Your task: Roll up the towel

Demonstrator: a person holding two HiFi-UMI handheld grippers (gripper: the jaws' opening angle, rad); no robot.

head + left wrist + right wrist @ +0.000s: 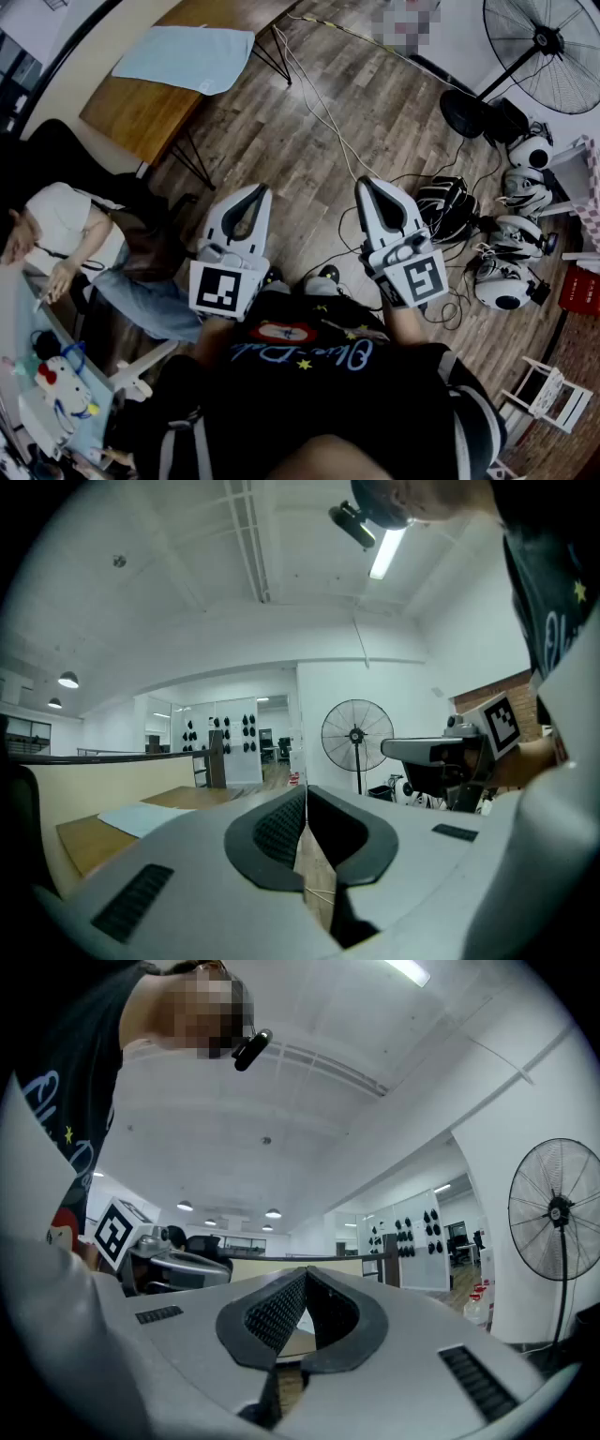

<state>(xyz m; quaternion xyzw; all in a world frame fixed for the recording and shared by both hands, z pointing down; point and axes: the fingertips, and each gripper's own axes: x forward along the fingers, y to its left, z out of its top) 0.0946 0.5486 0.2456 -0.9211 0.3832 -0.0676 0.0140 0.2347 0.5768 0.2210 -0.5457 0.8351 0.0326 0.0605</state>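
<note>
A light blue towel (184, 56) lies spread flat on a wooden table (131, 114) at the far upper left, well away from both grippers; it shows again as a pale sheet (141, 817) in the left gripper view. My left gripper (257, 190) is held close to the body over the floor, its jaws shut with nothing between them (305, 794). My right gripper (367, 184) is beside it, about level, also shut and empty (306, 1274).
A seated person (75, 234) is at the left by a cluttered desk (42, 394). Cables (328, 122) run across the wood floor. A standing fan (544, 47), a black bag (448, 208) and several white helmets (520, 230) crowd the right side.
</note>
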